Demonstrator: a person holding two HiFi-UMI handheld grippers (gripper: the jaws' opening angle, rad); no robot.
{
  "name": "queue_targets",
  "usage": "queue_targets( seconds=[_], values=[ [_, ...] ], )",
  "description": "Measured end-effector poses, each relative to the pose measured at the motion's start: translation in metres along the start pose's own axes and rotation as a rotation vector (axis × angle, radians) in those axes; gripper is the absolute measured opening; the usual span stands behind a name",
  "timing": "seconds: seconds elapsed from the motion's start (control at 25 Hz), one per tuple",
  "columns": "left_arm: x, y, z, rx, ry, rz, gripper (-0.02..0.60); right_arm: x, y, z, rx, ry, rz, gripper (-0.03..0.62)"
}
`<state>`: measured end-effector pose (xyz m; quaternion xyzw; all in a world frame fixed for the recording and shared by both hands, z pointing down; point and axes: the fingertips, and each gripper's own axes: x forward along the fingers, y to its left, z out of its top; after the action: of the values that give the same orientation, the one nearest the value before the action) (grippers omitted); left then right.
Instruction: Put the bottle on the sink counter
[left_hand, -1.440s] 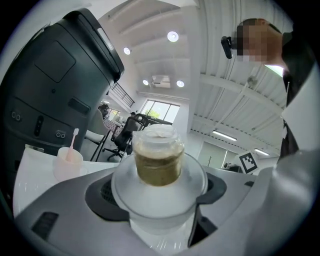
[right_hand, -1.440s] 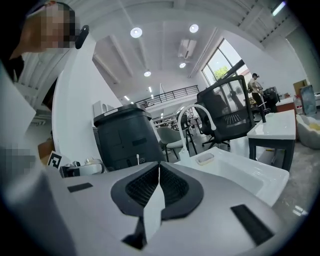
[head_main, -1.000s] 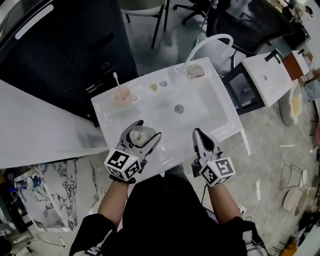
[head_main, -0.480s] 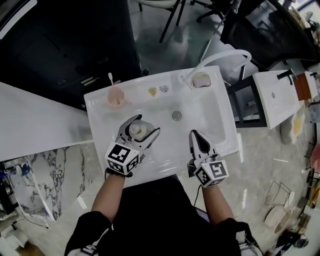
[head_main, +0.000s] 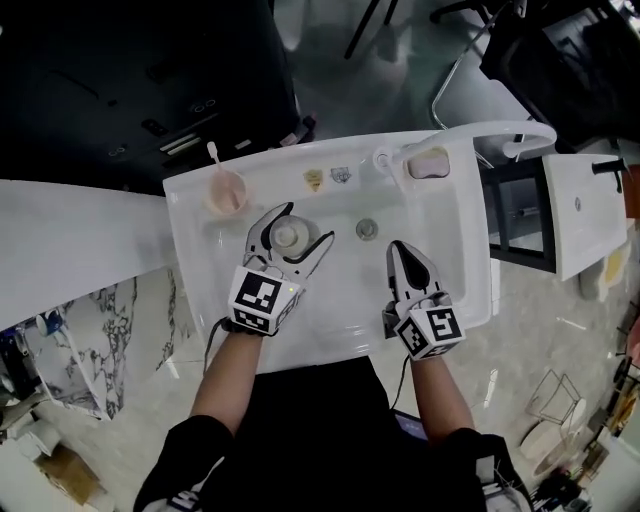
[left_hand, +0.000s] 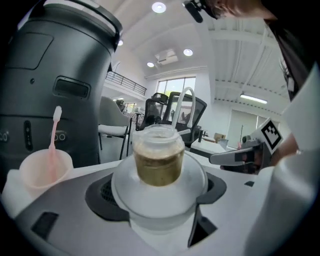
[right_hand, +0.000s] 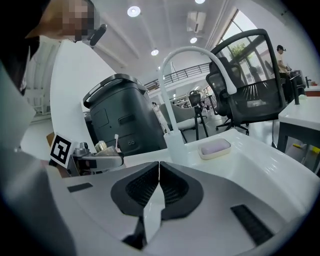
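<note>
We hold the bottle (head_main: 288, 237) in our left tool (head_main: 308, 224), whose jaws stand wide and press on the bottle's round pale body from both sides. The bottle is upright, its narrower top showing brownish in the left gripper view. From the head view it sits over the left part of the sink basin (head_main: 410, 205), inside the white rim of the bench (head_main: 192, 245); we cannot tell whether its base touches anything.

Our right tool (head_main: 400, 250) is over the basin too, to the right of the drain (head_main: 367, 229), with its jaws pressed together and nothing between them. The two tools are side by side and apart.

On the back left corner of the bench stands a pink cup (head_main: 225, 192) with a toothbrush (head_main: 213, 152) in it, near the bottle but not touching it. Two small items (head_main: 314, 180) lie on the back edge. At the back right, a soap dish (head_main: 428, 163) sits just beside the base of the white curved tap (head_main: 520, 130). Behind the bench is a large dark bin (left_hand: 55, 75).
</note>
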<state>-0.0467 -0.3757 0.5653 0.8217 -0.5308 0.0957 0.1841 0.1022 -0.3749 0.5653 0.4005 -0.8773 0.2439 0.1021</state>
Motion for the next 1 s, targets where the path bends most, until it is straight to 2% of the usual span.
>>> queue_targets(
  seconds=[0.12,0.32,0.6,1.0],
  values=[
    [0.018,0.005,-0.001,0.05,0.015,0.042,0.354,0.01,-0.002,-0.007,-0.004,0.023,0.011,0.031],
    [0.044,0.02,-0.004,0.07,0.041,0.13,0.354,0.019,-0.012,-0.017,0.009,0.065,0.037,0.031],
    [0.069,0.047,0.003,0.068,0.013,0.231,0.354,0.021,-0.027,-0.024,0.023,0.107,0.051,0.031],
    [0.097,0.067,0.0,0.128,0.032,0.314,0.354,0.026,-0.021,-0.033,-0.002,0.138,0.107,0.031]
  ],
)
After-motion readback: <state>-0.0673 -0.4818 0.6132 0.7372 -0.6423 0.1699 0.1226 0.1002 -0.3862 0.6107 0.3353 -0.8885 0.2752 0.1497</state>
